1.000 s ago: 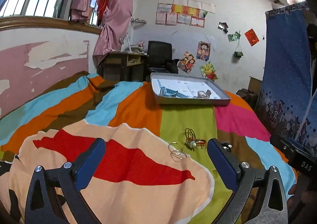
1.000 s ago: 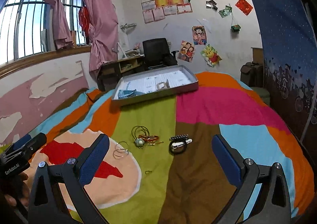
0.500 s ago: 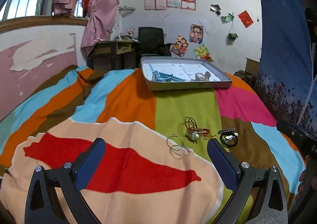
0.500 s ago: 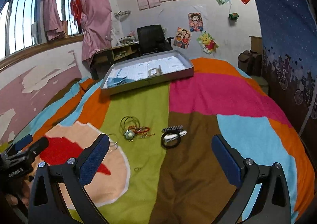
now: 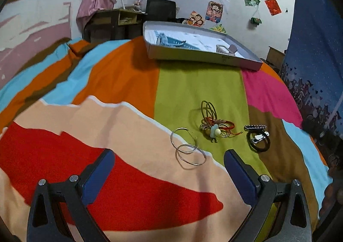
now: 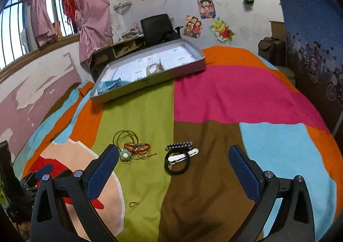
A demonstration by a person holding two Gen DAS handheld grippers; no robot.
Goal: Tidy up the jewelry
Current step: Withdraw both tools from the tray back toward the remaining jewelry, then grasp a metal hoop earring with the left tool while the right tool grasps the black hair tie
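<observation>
Blue-padded, my left gripper [image 5: 169,169] and right gripper [image 6: 173,169] both gape wide, holding nothing, above the two thin silver hoops [image 5: 188,148] and black hair tie [image 6: 177,162] on the patchwork bedspread [image 6: 225,96].

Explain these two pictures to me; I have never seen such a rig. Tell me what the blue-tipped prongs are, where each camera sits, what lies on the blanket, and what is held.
There is no robot here: a person holds one two-finger gripper in each hand. Each carries a wide-angle camera looking forward along its fingers, so the blue-padded prongs at the bottom are the tool itself. One picture comes from the left gripper, the other from the right gripper. Both are open and hold nothing.

On the colourful blanket lie two silver hoops, a tangle of bracelets with red cord and a pale bead, a black hair tie with a white clip on it, and a dark beaded clip beside it. Farther back rests a shallow grey tray, probably where the jewelry will go.
</observation>
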